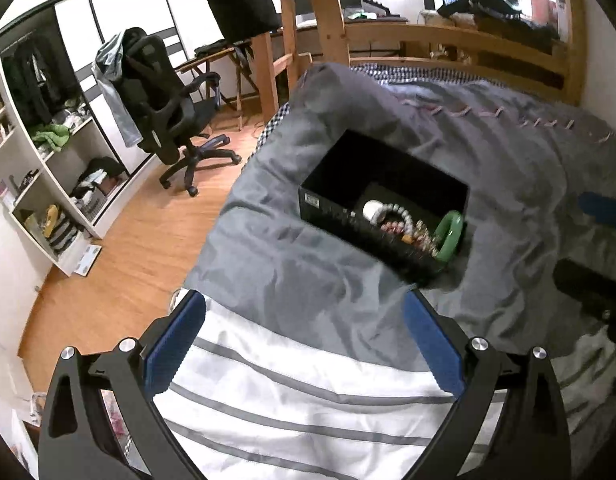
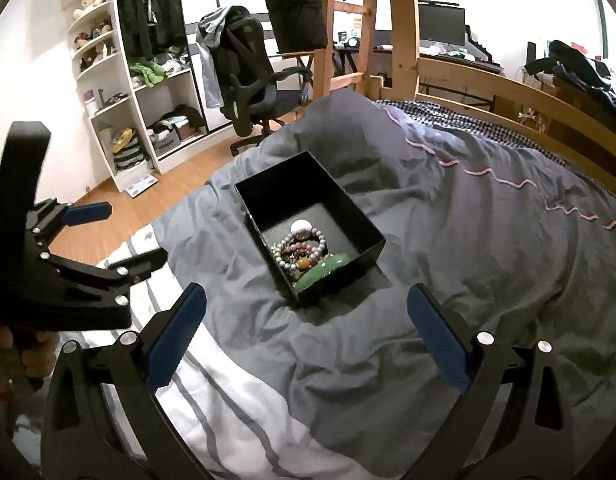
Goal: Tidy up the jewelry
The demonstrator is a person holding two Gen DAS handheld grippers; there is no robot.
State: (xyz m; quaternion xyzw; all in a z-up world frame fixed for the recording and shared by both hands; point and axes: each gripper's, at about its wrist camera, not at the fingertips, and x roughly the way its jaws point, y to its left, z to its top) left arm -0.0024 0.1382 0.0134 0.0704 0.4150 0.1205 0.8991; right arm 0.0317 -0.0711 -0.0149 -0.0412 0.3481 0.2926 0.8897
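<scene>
Both your claws gape wide and hold nothing: left claw, right claw. The black box sits on the grey duvet, with beads and a green bangle inside it.

Box sitting on duvet atop bed, open side up. Bangle lying in box at near corner, bead bracelets piling just behind it. Chair standing on floor beyond bed's left edge; shelving standing further left.
</scene>
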